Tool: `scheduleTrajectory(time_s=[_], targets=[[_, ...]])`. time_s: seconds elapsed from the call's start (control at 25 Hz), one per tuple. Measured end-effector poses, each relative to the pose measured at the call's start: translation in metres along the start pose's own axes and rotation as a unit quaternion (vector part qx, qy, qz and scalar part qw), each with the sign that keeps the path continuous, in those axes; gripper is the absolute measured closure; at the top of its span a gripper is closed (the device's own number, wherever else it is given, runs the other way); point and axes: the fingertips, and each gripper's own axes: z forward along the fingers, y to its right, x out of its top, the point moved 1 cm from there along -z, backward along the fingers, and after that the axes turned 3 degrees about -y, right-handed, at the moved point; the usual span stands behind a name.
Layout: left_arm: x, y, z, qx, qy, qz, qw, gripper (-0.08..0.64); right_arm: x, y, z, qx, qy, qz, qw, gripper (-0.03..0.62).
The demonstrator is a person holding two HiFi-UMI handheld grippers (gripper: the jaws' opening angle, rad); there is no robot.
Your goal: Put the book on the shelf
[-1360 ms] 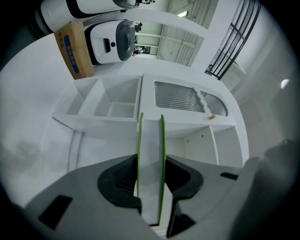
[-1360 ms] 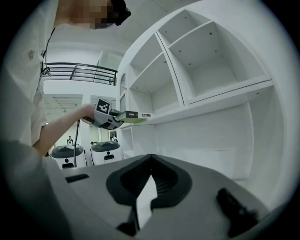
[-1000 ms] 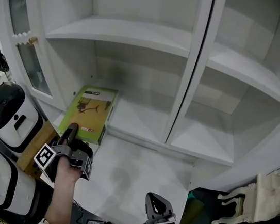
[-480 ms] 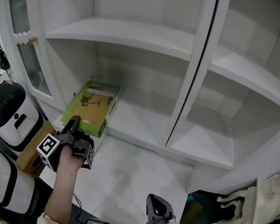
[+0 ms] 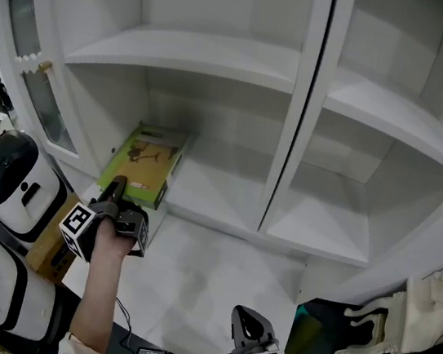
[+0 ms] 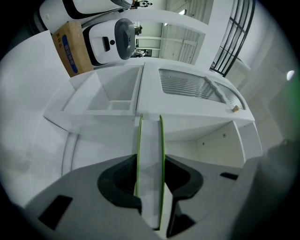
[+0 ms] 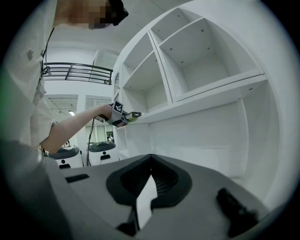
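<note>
- Book (image 5: pixel 148 161): green cover, lying flat in the L bay of the white cabinet (image 5: pixel 300 101), over the lower shelf (image 5: pixel 215 189), close to the bay's L wall. Near end sits at the shelf front edge. Can't tell if it's fully resting on the shelf.
- Left gripper (image 5: pixel 118 191): at the book's near end, pointing level into the bay. The person's hand (image 5: pixel 114 234) and bare forearm are behind it.
- L fingers (image 6: pixel 118 180): pinching the book. Left gripper view shows it edge-on btwn them, two green cover lines w/ white pages in the middle.
- Right gripper (image 5: pixel 242 315): low, at the near edge of the head view, well apart from the book, over the white tabletop (image 5: pixel 206 281) in front of the shelves.
- R fingers (image 7: pixel 124 180): pressed together at the tips, nothing held.
- Upper shelf (image 5: pixel 191 52) in the L bay and R-bay shelf (image 5: pixel 322 222) are both bare white.
- Cabinet door (image 5: pixel 27 44) w/ glass pane stands open at far L.
- L of the tabletop: two white machines w/ black faces (image 5: pixel 7 173) and a cardboard box (image 5: pixel 50 249) btwn them and the tabletop.
- R side, low: white carved furniture (image 5: pixel 399 314) on a dark floor.
</note>
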Motion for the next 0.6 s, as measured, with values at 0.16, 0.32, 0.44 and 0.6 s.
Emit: scheduleTrajectory(time_s=[0.16,0.32,0.44,0.6], targets=[[0.000,0.000,0.004,-0.001,0.001,0.000,1.0000,0.425,0.000,0.000,-0.001,-0.003,0.000,0.000,1.000,0.580],[0.000,0.000,0.004,-0.005,-0.006,0.000,1.0000,0.423,0.000,-0.001,-0.002,-0.005,-0.002,0.001,1.000,0.580],[0.000,0.000,0.004,-0.018,-0.012,-0.012,0.9997,0.419,-0.001,-0.006,-0.001,-0.001,-0.001,0.000,1.000,0.580],[0.006,0.000,0.000,-0.039,-0.006,-0.024,0.9989,0.346,-0.001,-0.012,-0.002,0.000,0.000,-0.002,1.000,0.580]])
